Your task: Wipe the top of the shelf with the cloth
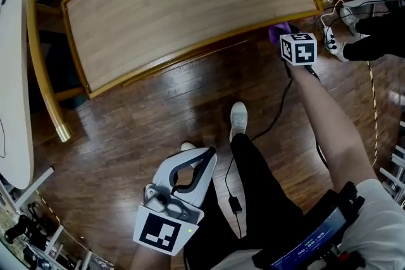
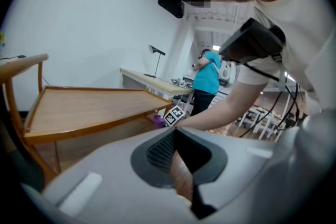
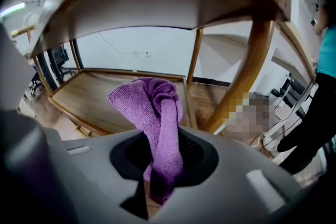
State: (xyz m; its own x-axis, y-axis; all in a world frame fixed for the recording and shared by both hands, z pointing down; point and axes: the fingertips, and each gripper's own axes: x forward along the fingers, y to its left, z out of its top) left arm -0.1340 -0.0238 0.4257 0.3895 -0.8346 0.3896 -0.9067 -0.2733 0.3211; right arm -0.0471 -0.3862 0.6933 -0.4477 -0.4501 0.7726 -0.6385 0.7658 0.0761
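Gripping the one purple cloth (image 1: 277,31), the right gripper (image 3: 164,162) has both jaws closed on it. In the right gripper view the cloth stands bunched up out of the jaws, with a tail hanging below them. In the head view that gripper is at the front edge of the shelf (image 1: 183,3), near its right front corner. The cloth shows just at that edge, under the rim rather than on the top. The right gripper view looks beneath the top at a lower board (image 3: 100,97) and two wooden posts (image 3: 247,71).

The shelf top is a single bare wooden panel with a raised rim all round, and nothing lies on it.

The left gripper (image 1: 207,153) is well apart from the shelf, low in the head view near the person's legs. Its two jaws meet at the tips and nothing is between them; its own view shows only a sliver of floor (image 1: 158,110) past the pads.

There are two grippers, each with one marker cube, plus one cloth and one shelf.

The person's two white shoes (image 1: 238,118) stand on the dark wood floor in front of the shelf. One black cable (image 1: 278,104) trails across the floor from the right gripper.

A second person (image 2: 207,78) in a teal top stands beyond the shelf's right end. One white table (image 1: 14,85) lies along the left edge of the head view.
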